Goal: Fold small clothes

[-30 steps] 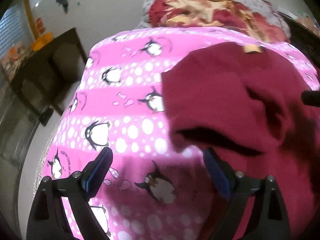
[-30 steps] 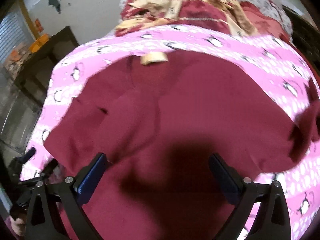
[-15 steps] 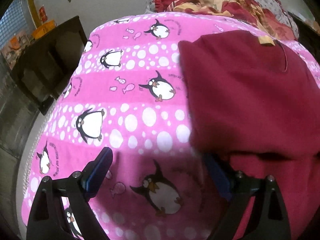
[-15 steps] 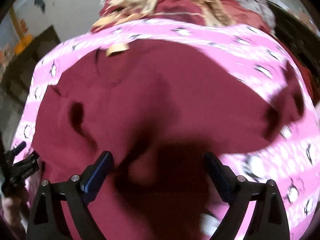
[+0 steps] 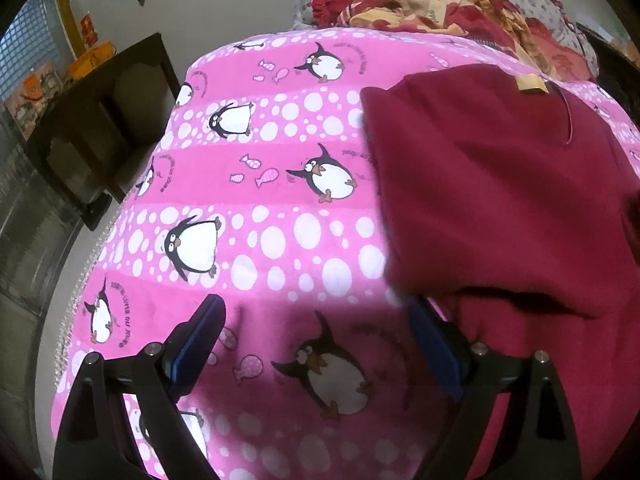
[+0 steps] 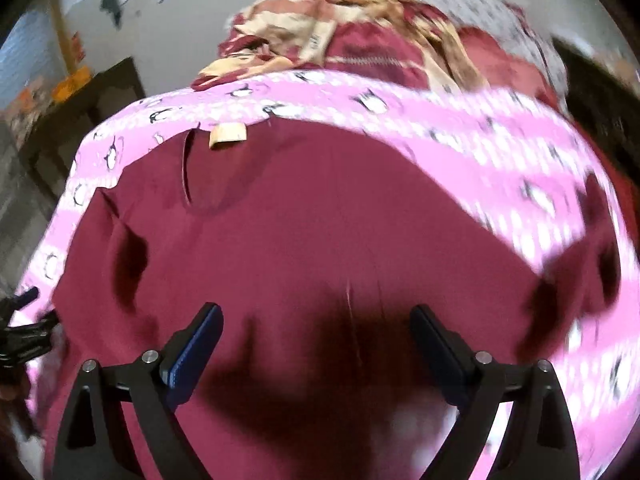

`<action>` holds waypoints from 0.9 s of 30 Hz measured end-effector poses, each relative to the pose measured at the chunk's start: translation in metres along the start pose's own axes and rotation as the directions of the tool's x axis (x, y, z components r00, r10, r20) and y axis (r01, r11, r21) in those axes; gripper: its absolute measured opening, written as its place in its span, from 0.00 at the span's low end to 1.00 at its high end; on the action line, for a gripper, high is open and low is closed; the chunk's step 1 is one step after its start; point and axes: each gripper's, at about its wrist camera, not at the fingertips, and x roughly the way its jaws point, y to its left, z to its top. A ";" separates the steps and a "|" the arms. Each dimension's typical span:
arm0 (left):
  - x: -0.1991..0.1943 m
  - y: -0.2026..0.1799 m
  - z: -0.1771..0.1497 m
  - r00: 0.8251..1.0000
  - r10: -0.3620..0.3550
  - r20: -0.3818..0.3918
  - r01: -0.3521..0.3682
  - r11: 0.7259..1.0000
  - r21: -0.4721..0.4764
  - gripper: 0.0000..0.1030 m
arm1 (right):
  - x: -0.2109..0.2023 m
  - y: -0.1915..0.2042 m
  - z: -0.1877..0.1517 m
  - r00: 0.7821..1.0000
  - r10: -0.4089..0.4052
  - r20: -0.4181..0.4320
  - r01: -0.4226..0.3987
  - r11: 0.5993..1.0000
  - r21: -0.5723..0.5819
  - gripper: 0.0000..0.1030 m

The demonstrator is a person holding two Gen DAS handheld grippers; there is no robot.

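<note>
A dark red top with a tan neck label lies flat on a pink penguin-print bedspread. Its left side is folded inward, with a straight left edge. My left gripper is open and empty, low over the bedspread just left of the top's lower left corner. In the right wrist view the top fills the middle, its right sleeve spread out to the right. My right gripper is open and empty above the top's lower part. The left gripper shows at the left edge.
A heap of red and cream patterned clothes lies at the far end of the bed, also in the right wrist view. A dark wooden table stands left of the bed. The bed's left edge drops to the floor.
The top's left side has been laid flat and its left edge straightened. My left gripper has drawn back left, off the cloth. My right gripper has shifted over the top's lower middle.
</note>
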 end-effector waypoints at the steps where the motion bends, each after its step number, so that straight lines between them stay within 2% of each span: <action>1: 0.002 0.000 0.001 1.000 0.002 -0.004 -0.002 1.000 -0.004 0.89 | 0.011 -0.001 0.002 0.999 -0.023 -0.030 0.022 0.999 -0.023 0.87; 3: 0.004 0.001 0.001 1.000 0.000 -0.008 0.000 1.000 -0.015 0.88 | 0.031 -0.005 0.001 0.995 -0.014 -0.103 0.011 1.000 -0.027 0.54; 4: 0.004 0.002 0.001 1.000 -0.003 -0.010 0.002 1.000 -0.021 0.88 | 0.028 -0.008 0.001 0.996 0.018 -0.090 -0.019 1.000 -0.012 0.50; 5: 0.006 0.004 0.001 1.000 -0.006 -0.013 0.005 1.000 -0.031 0.88 | 0.023 -0.009 0.001 0.995 0.053 -0.089 -0.054 0.999 -0.004 0.22; 6: 0.007 0.005 0.001 1.000 -0.006 -0.016 0.005 0.999 -0.035 0.88 | 0.018 -0.008 0.003 0.995 0.043 -0.089 -0.044 0.999 -0.014 0.10; 10: 0.014 0.009 0.002 1.000 -0.004 -0.030 0.002 0.998 -0.056 0.88 | -0.022 -0.017 0.021 0.997 0.068 0.024 -0.068 0.998 0.002 0.09; 12: 0.016 0.011 0.003 0.999 -0.009 -0.034 0.006 0.998 -0.070 0.88 | -0.038 -0.023 0.033 0.995 0.013 0.096 -0.014 1.000 0.008 0.09; 14: 0.016 0.012 0.003 0.999 -0.011 -0.037 0.008 0.997 -0.075 0.88 | -0.040 -0.034 0.043 0.993 -0.037 0.112 0.032 0.998 0.046 0.09; 17: 0.013 0.013 0.002 0.999 -0.012 -0.036 0.009 0.997 -0.080 0.89 | -0.023 -0.048 0.047 0.996 -0.049 0.079 0.041 0.994 0.101 0.09; 21: -0.005 0.020 0.007 1.000 -0.023 0.001 0.023 0.993 -0.120 0.88 | 0.020 -0.055 0.035 0.988 -0.126 -0.093 0.136 0.984 0.111 0.11; 22: -0.012 0.022 0.009 1.000 -0.022 0.022 0.025 0.991 -0.130 0.88 | 0.019 -0.056 0.031 0.986 -0.131 -0.106 0.144 0.981 0.130 0.11; 23: -0.020 0.023 0.013 0.998 -0.024 0.054 0.031 0.990 -0.138 0.88 | 0.012 -0.055 0.028 0.988 -0.129 -0.088 0.141 0.979 0.146 0.15; 25: -0.028 0.020 0.024 0.996 -0.031 0.084 0.042 0.990 -0.133 0.88 | -0.005 -0.046 0.029 0.993 -0.113 -0.022 0.115 0.983 0.140 0.37; 26: -0.028 0.017 0.029 0.996 -0.039 0.083 0.049 0.991 -0.127 0.88 | -0.014 -0.037 0.031 0.995 -0.103 0.010 0.101 0.988 0.118 0.55; 27: -0.026 0.012 0.034 0.995 -0.049 0.083 0.059 0.991 -0.121 0.88 | -0.019 -0.029 0.032 0.996 -0.089 0.029 0.086 0.991 0.102 0.63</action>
